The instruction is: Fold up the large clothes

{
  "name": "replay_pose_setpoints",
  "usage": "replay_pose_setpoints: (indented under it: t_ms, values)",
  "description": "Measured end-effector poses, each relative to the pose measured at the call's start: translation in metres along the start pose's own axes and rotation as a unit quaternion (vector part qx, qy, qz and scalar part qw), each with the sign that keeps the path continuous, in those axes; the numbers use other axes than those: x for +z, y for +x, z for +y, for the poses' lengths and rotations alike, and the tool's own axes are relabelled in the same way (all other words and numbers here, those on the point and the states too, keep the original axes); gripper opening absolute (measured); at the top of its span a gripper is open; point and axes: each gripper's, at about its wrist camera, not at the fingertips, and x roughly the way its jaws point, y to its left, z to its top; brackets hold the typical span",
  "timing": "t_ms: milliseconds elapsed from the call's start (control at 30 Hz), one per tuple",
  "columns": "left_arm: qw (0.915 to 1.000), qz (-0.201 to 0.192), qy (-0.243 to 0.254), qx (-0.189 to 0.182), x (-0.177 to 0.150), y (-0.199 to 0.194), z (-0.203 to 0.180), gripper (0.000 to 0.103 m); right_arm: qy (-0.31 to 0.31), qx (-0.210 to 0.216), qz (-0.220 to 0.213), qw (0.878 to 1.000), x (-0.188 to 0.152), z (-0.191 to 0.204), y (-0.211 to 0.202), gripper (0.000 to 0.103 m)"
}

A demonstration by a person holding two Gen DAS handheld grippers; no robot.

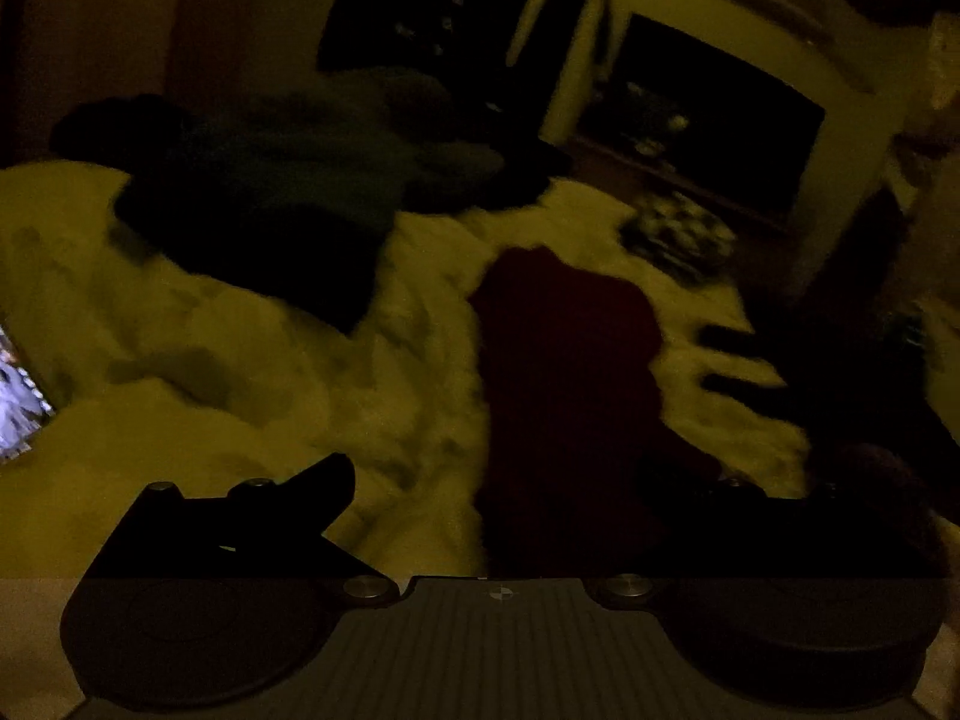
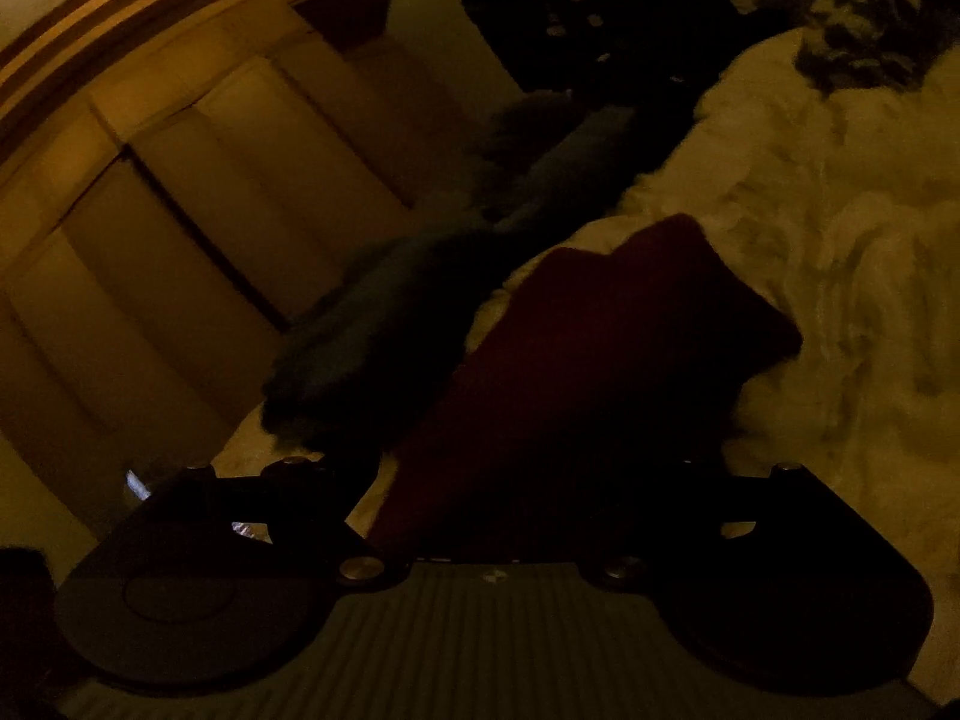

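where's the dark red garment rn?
The dark red garment lies on the pale bedding, centre in both wrist views, right of the dark green clothes pile.

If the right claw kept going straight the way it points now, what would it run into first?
Most likely the dark red garment, which lies directly ahead between the open right claw fingers on the pale bedding. The dim, blurred picture leaves depth uncertain.

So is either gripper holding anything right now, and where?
Nothing held. The left gripper and right gripper both stand wide open; the maroon garment lies loose between their jaws on the bedding.
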Motion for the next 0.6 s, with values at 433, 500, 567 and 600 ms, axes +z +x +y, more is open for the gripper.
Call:
replay_pose_setpoints:
  t_ms: [433, 500, 567, 600]
  values:
    - [0.9940, 0.104, -0.028, -0.019, -0.030, 0.048, -0.002, 0.103, 0.056, -0.018, -0.002, 0.998, 0.004, -0.021, 0.061, 0.051]
    - [0.9938, 0.110, -0.010, -0.011, -0.032, 0.055, -0.011, 0.103, 0.044, -0.014, -0.006, 0.999, -0.003, -0.024, 0.061, 0.044]
    - [0.9939, 0.109, -0.010, -0.014, -0.034, 0.058, -0.016, 0.103, 0.054, -0.012, -0.004, 0.998, -0.006, -0.029, 0.059, 0.039]
    - [0.9938, 0.108, -0.013, -0.023, -0.035, 0.058, -0.016, 0.103, 0.066, -0.012, -0.004, 0.998, -0.007, -0.034, 0.056, 0.038]
